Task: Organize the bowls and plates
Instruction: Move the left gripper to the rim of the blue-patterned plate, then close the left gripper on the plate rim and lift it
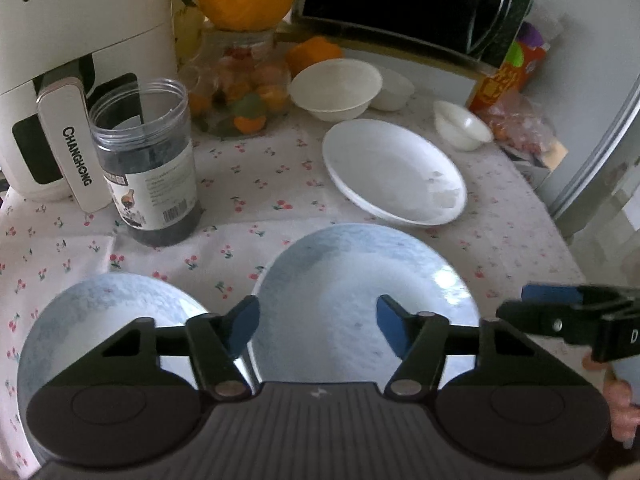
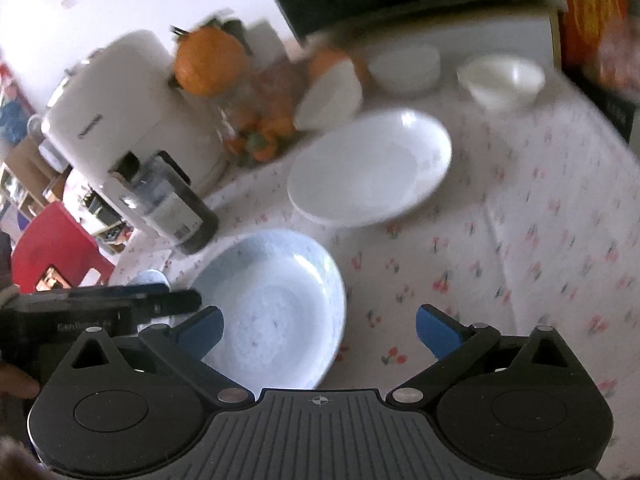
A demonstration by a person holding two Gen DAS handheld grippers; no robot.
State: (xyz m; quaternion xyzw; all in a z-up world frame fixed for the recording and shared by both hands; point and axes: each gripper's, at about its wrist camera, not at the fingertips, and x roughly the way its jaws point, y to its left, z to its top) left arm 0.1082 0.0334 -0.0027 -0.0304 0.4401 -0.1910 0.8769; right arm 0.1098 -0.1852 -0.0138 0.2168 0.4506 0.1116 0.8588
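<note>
Progress: by the look of the table, the sorting has scarcely begun; the dishes lie spread singly over the cherry-print tablecloth (image 1: pixel 248 200), and only the white plate (image 1: pixel 394 170) may sit on a second one, a double rim showing at its near edge.
Left to do: gathering plates with plates and bowls with bowls, as far as can be judged.
Blue plates: the larger pale blue plate (image 1: pixel 362 300) lies near and centre; a second blue plate (image 1: pixel 108 316) lies to its left, apart from it, partly hidden by the gripper body.
White bowls: a wide white bowl (image 1: pixel 336 88) stands far centre, a low white bowl (image 1: pixel 394 88) just behind it to the right, and a small white bowl (image 1: pixel 462 124) further right.
Look: the blue plates are mottled and glossy; the white plate shows faint marks inside.
Left gripper (image 1: pixel 318 330): fingers spread wide, holding nothing, poised over the larger blue plate.
Right gripper (image 2: pixel 320 330): fingers wide apart and empty, above that plate's right edge; this view is blurred.
Clutter: a Changhong appliance (image 1: pixel 80 60) and a dark-filled jar (image 1: pixel 146 164) stand far left.
</note>
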